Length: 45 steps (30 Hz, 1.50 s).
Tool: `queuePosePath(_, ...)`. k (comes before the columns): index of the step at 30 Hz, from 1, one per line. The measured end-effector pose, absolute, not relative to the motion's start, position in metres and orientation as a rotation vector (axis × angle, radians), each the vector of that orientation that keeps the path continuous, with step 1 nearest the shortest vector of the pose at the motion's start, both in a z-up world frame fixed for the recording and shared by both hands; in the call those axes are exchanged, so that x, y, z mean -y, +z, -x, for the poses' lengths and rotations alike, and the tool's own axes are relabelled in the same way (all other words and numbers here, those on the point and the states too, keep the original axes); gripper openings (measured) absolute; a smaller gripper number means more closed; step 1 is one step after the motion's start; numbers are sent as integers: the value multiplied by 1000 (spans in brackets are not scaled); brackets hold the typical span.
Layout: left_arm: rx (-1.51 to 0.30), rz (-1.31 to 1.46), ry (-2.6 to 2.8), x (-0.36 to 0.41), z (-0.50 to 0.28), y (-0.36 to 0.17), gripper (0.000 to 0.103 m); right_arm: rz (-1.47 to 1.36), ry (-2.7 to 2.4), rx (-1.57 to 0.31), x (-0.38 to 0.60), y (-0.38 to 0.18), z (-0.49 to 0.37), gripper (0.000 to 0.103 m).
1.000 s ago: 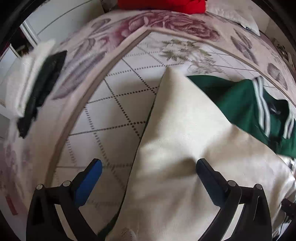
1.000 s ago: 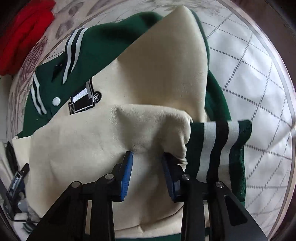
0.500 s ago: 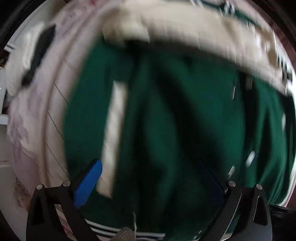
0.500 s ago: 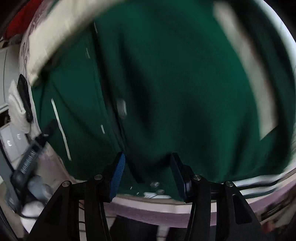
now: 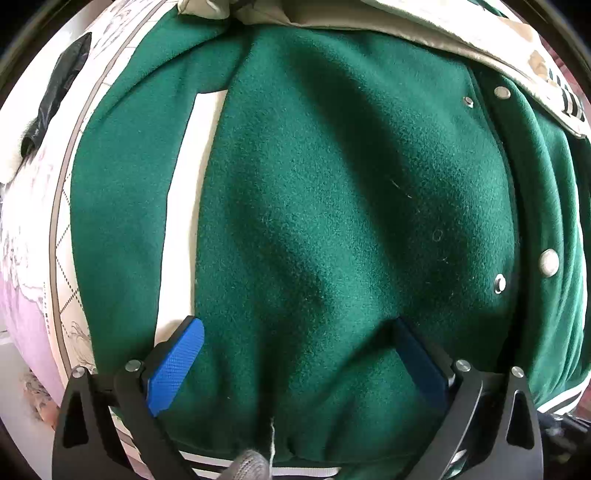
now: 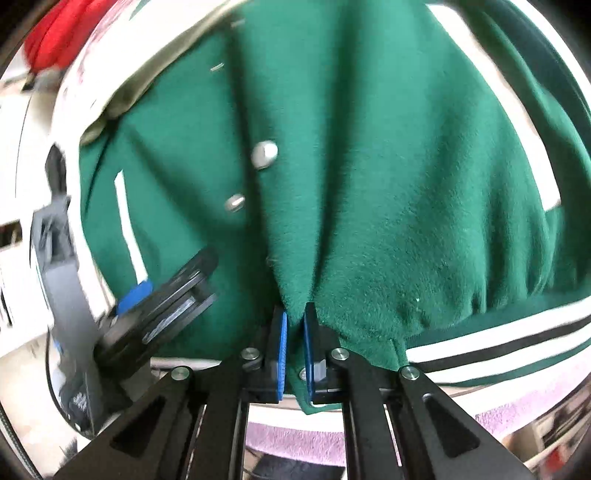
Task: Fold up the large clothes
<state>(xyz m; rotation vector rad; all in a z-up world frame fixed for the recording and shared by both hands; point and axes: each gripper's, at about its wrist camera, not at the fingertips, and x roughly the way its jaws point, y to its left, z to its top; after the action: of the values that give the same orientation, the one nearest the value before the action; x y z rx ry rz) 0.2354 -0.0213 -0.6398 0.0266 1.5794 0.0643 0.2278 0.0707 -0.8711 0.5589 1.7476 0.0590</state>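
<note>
The left gripper [image 5: 295, 354] hangs with its blue pads spread wide, nothing between them, low over the green jacket [image 5: 332, 206], which fills the left wrist view. A white pocket strip [image 5: 188, 206] runs up the cloth just above the left pad, and snap buttons [image 5: 548, 262] line the placket toward the right edge. The jacket lies spread on a bed whose floral cover [image 5: 22, 302] shows along the left rim, with cream sleeves [image 5: 406, 22] folded across the top. In the right wrist view, the right gripper [image 6: 295, 332] is closed to a narrow gap, pinching a fold of green cloth near the striped hem band [image 6: 498, 350]. A red garment [image 6: 51, 33] lies at upper left
</note>
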Motion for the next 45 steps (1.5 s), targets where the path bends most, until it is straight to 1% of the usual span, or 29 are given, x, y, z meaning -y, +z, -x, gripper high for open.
queuePosePath(1,-1578,-28,66,20,-235,-639,103,-528,86,-1770,-74,-874,-227,10)
queuePosePath(2,-1580,-26,66,18,-234,-638,103,-502,104,-1802,-80,-882,-227,16)
queuePosePath(3,-1581,-18,74,16,-234,-634,103,-513,121,-1840,-82,-889,-229,18)
queuePosePath(5,-1540,18,89,15,-234,-613,103,-639,127,-1892,-71,-892,-235,20)
queuePosePath(6,-1511,31,94,14,-235,-601,103,-678,125,-1882,-60,-886,-238,24)
queuePosePath(8,-1438,61,105,18,-241,-571,103,-699,76,-1823,-36,-862,-238,50)
queuePosePath(9,-1410,69,106,23,-245,-559,103,-697,31,-1782,-20,-846,-236,54)
queuePosePath(10,-1383,69,110,32,-250,-547,103,-696,-21,-1741,-3,-831,-234,55)
queuePosePath(13,-1303,52,114,62,-271,-520,103,-644,-134,-1673,46,-800,-246,55)
queuePosePath(16,-1280,24,117,112,-308,-522,103,-531,-182,-1650,91,-793,-295,55)
queuePosePath(18,-1290,-23,143,143,-329,-544,103,-432,-182,-1630,130,-794,-322,55)
queuePosePath(20,-1308,-67,179,163,-351,-568,103,-350,-139,-1618,149,-803,-355,55)
queuePosePath(23,-1385,-120,234,178,-373,-613,103,-198,-53,-1654,173,-833,-406,55)
queuePosePath(25,-1419,-124,269,178,-383,-628,103,-120,32,-1695,174,-859,-434,55)
queuePosePath(26,-1423,-112,282,175,-384,-633,103,-100,77,-1702,173,-870,-446,52)
queuePosePath(27,-1422,-100,291,173,-385,-636,103,-101,126,-1684,175,-876,-454,46)
queuePosePath(28,-1419,-80,297,169,-385,-637,103,-126,163,-1654,179,-878,-459,33)
queuePosePath(29,-1418,-64,303,166,-385,-638,103,-260,210,-1629,193,-878,-460,28)
queuePosePath(30,-1419,-56,307,165,-385,-639,103,-420,235,-1610,209,-879,-459,25)
queuePosePath(32,-1417,-36,326,162,-386,-641,103,-734,224,-1556,245,-889,-445,16)
queuePosePath(33,-1417,-37,330,162,-385,-642,103,-874,188,-1542,263,-898,-434,14)
queuePosePath(34,-1420,-39,333,161,-385,-644,103,-1036,119,-1536,286,-913,-418,5)
queuePosePath(36,-1424,-29,337,159,-384,-642,103,-1249,84,-1517,307,-934,-405,5)
queuePosePath(37,-1426,-35,339,159,-385,-642,103,-1259,82,-1535,310,-932,-404,7)
queuePosePath(38,-1423,-48,340,160,-385,-642,103,-1206,77,-1554,309,-925,-407,9)
queuePosePath(41,-1411,-89,334,164,-386,-642,103,-799,69,-1629,284,-882,-429,33)
queuePosePath(42,-1409,-92,332,167,-385,-641,103,-680,101,-1636,274,-874,-435,35)
queuePosePath(44,-1412,-76,323,164,-384,-642,103,-409,94,-1629,266,-866,-445,25)
queuePosePath(45,-1415,-68,323,164,-385,-641,103,-340,90,-1636,266,-867,-445,25)
